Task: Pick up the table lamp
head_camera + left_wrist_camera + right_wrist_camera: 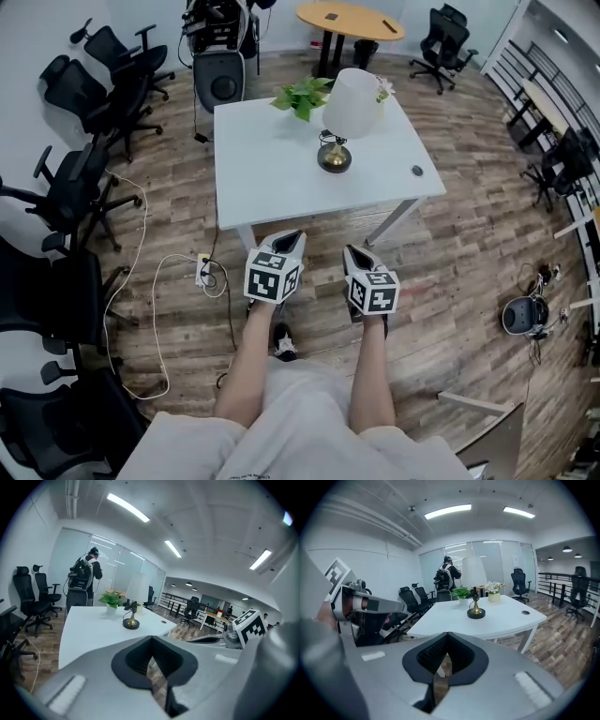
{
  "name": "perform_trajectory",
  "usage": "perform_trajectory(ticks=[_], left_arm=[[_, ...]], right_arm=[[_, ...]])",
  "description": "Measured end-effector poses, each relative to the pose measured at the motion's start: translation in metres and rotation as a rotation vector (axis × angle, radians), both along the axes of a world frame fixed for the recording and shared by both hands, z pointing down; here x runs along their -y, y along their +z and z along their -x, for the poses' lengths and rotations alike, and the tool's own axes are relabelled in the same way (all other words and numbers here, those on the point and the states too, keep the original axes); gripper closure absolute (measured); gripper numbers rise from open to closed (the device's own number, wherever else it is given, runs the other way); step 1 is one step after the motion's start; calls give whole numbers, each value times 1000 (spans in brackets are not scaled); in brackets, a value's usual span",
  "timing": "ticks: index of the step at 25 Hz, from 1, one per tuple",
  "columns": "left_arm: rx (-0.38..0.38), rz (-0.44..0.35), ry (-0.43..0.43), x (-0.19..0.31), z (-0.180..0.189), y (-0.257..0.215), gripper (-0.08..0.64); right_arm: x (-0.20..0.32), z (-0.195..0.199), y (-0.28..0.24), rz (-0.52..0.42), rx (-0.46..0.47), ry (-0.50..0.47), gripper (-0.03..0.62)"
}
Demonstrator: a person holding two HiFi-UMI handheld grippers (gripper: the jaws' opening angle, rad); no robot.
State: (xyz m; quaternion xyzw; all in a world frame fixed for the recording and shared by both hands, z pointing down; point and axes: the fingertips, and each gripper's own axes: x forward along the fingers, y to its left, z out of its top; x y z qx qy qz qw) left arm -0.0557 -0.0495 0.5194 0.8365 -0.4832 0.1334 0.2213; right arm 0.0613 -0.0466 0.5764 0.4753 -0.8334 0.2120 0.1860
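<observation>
The table lamp [349,105], with a white shade and a round brass base, stands upright near the back of the white table [272,178]. It also shows in the left gripper view as the lamp [131,620] and in the right gripper view as the lamp [476,611], far ahead in both. My left gripper [289,240] and right gripper [356,255] hang side by side in front of the table's near edge, well short of the lamp. The left gripper [152,667] and the right gripper [440,672] are both shut with nothing between the jaws.
A green potted plant [302,96] and a small flower pot [382,89] stand behind the lamp. Black office chairs [84,187] line the left side. A white cable with a power strip [204,272] lies on the floor. A person [86,573] stands beyond the table.
</observation>
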Motion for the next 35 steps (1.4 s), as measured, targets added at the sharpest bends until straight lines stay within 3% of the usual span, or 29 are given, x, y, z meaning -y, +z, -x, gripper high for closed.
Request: perform_trajectory(ticks=[7,18,22,27,35], left_arm=[[-56,-8,-13,36,27,-8,560],[-103,11,-4,41,26,-2,560],[-83,16,-38,50,44,1,560],[-2,25,-27,64,55,0,560],[13,-13,-25,132,32,-10,560]], right_arm=[[35,7,-5,-9,16,89,569],[50,-10,4,4,-2,148,569],[73,0,5,-12,30,154,569],[94,18,13,-12,62,139,569],[157,11,22,-32,96,165,569]])
